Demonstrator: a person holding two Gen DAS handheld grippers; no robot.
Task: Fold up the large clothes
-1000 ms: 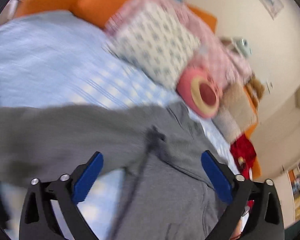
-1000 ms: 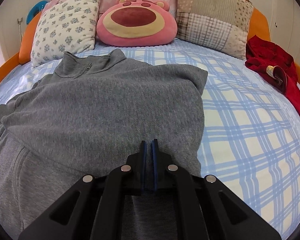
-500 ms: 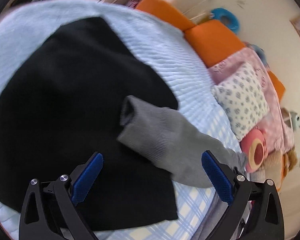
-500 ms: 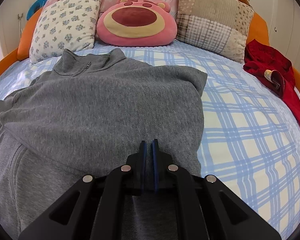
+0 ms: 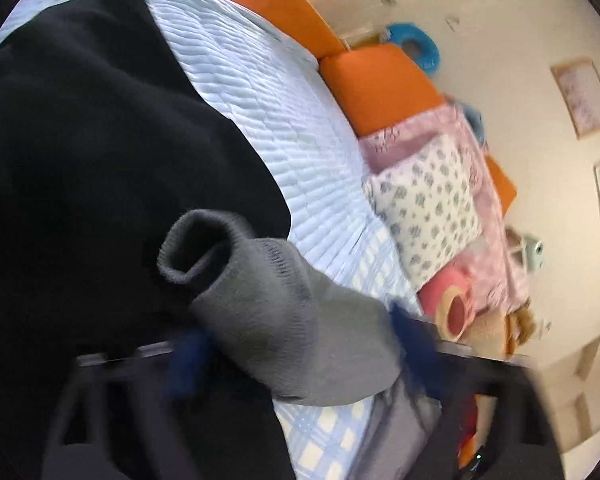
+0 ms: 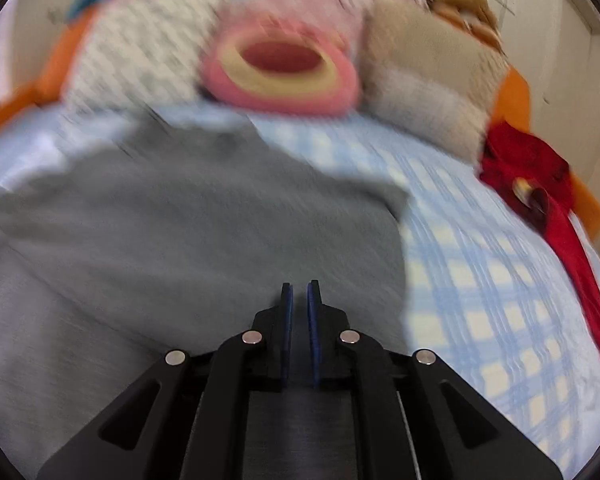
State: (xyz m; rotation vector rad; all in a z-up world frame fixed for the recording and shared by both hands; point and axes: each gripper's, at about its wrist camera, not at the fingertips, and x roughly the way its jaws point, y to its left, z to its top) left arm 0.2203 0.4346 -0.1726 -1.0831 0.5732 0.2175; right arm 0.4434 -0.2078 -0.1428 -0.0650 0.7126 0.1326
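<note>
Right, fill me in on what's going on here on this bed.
A person with a gripper in each hand is folding a grey zip-neck sweatshirt spread on the blue checked bedsheet. The left gripper has just been closing around the sweatshirt's ribbed grey sleeve cuff, which lies across a black garment; blur hides whether the pads press yet. The right gripper hangs over the sweatshirt's body, jaws nearly shut, holding nothing.

Bed [image 6: 480, 280] with blue-and-white checked sheet; pale blue quilted cover [image 5: 268, 92] at one side. Orange padded headboard [image 5: 376, 88]. Along it: floral-print pillow [image 5: 428, 204], pink bear-face cushion [image 6: 280, 68], beige patchwork pillow [image 6: 428, 92] with brown plush toy [image 6: 464, 8] above. Blue ring [image 5: 414, 46] against wall. Two framed pictures [image 5: 584, 96] on cream wall.
</note>
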